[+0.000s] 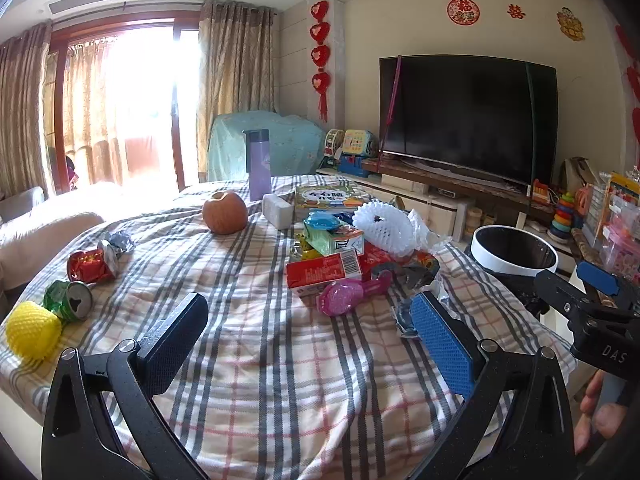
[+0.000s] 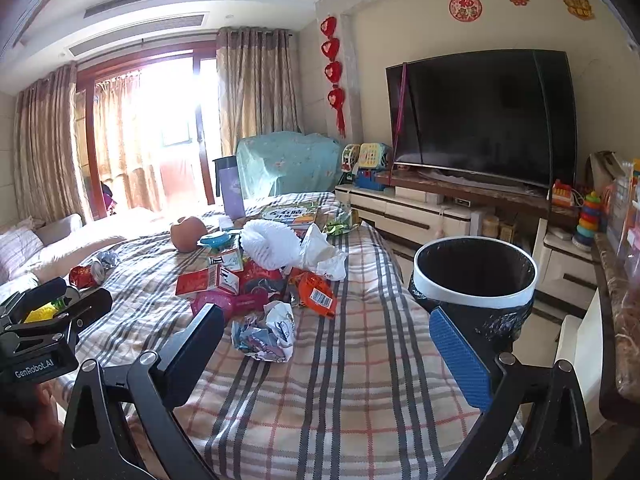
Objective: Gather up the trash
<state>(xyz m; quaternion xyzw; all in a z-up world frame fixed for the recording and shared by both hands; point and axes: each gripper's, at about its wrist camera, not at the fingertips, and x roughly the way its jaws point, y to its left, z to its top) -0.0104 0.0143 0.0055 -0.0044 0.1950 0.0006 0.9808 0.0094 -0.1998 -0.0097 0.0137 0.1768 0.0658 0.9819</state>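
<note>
Trash lies on a plaid-covered table (image 1: pixel 280 360): a red carton (image 1: pixel 324 272), a white foam net (image 1: pixel 384 224), a crushed red can (image 1: pixel 92 266), a green can (image 1: pixel 70 300), a yellow foam net (image 1: pixel 32 330). A crumpled paper wrapper (image 2: pixel 266 334) lies just ahead of my right gripper (image 2: pixel 324 354), which is open and empty. My left gripper (image 1: pixel 310 338) is open and empty above the cloth, short of the pile. A white-rimmed bin with a black bag (image 2: pixel 474 276) stands off the table's right edge; it also shows in the left wrist view (image 1: pixel 514 250).
An apple (image 1: pixel 224 212), a purple bottle (image 1: pixel 258 164), a white block (image 1: pixel 278 210), a book (image 1: pixel 328 198) and a pink toy (image 1: pixel 352 292) are on the table. A TV (image 1: pixel 468 116) on a low cabinet stands at the right. A sofa (image 1: pixel 48 228) is at the left.
</note>
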